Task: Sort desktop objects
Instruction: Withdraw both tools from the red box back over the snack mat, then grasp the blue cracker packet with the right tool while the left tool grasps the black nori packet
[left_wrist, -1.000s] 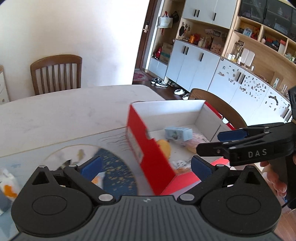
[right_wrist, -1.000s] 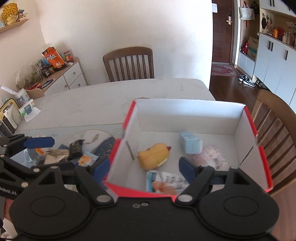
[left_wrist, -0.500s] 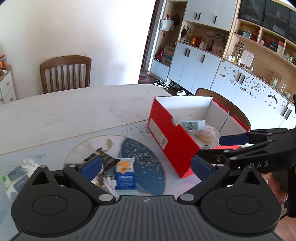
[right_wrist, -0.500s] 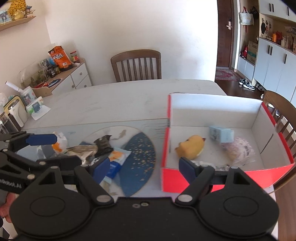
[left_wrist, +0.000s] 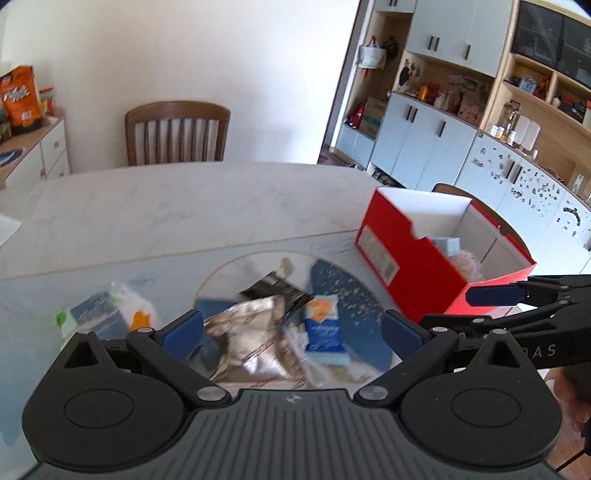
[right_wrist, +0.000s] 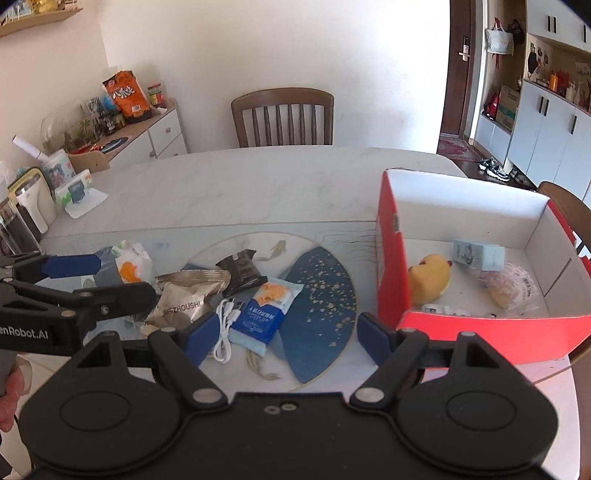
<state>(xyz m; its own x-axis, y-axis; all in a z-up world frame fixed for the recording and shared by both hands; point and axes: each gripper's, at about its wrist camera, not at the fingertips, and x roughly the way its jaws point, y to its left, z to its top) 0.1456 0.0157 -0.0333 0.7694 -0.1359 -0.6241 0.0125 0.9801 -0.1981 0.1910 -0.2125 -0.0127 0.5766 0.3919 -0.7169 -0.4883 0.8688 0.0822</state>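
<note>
Both claws spread, empty: left claw (left_wrist: 291, 330), right claw (right_wrist: 286, 332). Snack packets (right_wrist: 264, 310) and cable (right_wrist: 225, 326) lie on counter (right_wrist: 258, 192), beside red box (right_wrist: 393, 258).

I am looking into a home's dining room. A pale marble-look table (right_wrist: 258, 184) has a wooden slat-back chair (right_wrist: 282, 118) at its far edge. Beyond the table's left corner a white sideboard (right_wrist: 162, 136) carries snack bags (right_wrist: 127, 96). On the right, grey-blue cabinets (left_wrist: 424, 140) stand under open wooden shelves (left_wrist: 535, 92) of ornaments, with shoes (right_wrist: 495, 168) on the floor near a dark door (right_wrist: 460, 66).
</note>
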